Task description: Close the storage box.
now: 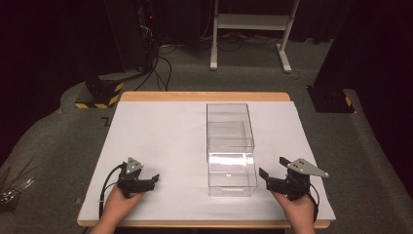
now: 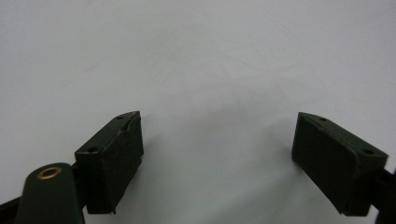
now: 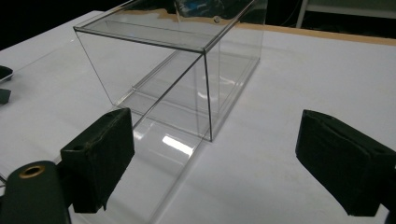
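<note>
High view looks down over the table (image 1: 146, 126); both gripper views sit low, close to its white top.

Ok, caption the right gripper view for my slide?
Open right tongs face a clear box on the white table.

Overhead light falls evenly on the white table sheet (image 1: 160, 136), while the room beyond, toward twelve o'clock, sinks into near black. A bright glare patch sits on the clear acrylic box (image 1: 229, 161), repeated in the right gripper view. In the left gripper view the sheet looks soft and hazy, with faint shadows beneath the jaws, and the near jaw parts are blurred.
</note>
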`<act>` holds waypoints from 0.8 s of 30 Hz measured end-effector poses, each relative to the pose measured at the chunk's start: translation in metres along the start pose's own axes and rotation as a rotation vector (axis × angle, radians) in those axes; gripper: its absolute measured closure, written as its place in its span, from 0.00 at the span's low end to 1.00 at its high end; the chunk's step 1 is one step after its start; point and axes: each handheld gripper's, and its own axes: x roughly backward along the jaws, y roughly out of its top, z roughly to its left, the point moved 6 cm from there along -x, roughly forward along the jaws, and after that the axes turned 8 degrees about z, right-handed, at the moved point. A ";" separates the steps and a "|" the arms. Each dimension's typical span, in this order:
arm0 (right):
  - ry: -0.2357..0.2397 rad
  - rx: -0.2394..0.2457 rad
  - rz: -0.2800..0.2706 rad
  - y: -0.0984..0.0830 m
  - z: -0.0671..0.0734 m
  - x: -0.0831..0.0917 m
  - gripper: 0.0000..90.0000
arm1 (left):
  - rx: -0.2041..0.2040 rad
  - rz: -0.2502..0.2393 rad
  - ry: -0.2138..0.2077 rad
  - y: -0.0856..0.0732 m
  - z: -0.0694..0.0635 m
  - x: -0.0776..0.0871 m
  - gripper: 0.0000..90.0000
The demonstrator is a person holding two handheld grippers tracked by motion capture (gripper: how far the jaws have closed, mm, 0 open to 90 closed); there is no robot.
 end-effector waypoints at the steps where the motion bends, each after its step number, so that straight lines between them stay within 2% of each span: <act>1: 0.003 0.000 -0.005 0.001 0.002 0.001 0.15 | 0.001 0.000 -0.002 0.000 0.000 0.000 0.19; 6: 0.049 0.000 -0.029 0.003 0.010 0.005 0.14 | 0.000 0.000 0.000 0.000 0.000 0.000 0.19; 12: 0.064 0.015 -0.035 0.001 0.018 0.007 0.15 | 0.000 0.000 0.000 0.000 0.000 0.000 0.19; 15: 0.089 0.010 -0.032 0.001 0.023 0.007 0.15 | 0.001 -0.001 -0.001 0.000 0.000 0.000 0.19; 24: 0.096 0.023 -0.029 0.005 0.028 0.011 0.15 | 0.001 -0.001 -0.001 0.000 0.000 0.000 0.19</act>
